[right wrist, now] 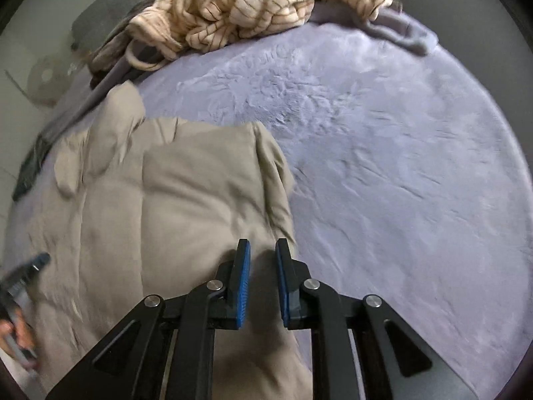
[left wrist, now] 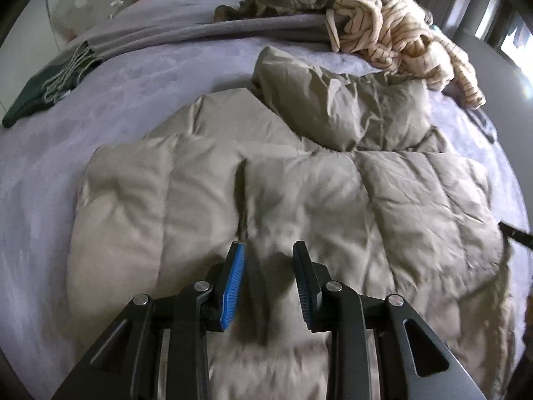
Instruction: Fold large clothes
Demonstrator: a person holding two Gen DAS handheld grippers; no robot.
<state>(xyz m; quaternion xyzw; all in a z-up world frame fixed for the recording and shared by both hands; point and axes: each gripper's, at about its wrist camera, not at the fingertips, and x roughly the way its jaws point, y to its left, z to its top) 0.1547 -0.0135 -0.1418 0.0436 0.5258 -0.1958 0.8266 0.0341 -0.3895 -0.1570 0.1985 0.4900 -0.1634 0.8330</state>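
Left wrist view: beige puffer jacket (left wrist: 266,183) spread on bed (left wrist: 133,90), zipper seam ahead of left gripper (left wrist: 268,246), jaws parted, holding nothing. Right gripper (right wrist: 263,243) also released, over jacket's right edge. Likely step: pinch hem corners through full padding thickness, lift evenly. Open bedspread right; striped sweater (right wrist: 240,10) crowds far edge.

My left wrist view looks down close over the beige puffer coat (left wrist: 283,183), facing the bed's far clothes pile. My right wrist view hangs over the coat's right edge. Both share the striped sweater (left wrist: 399,46) beyond it.
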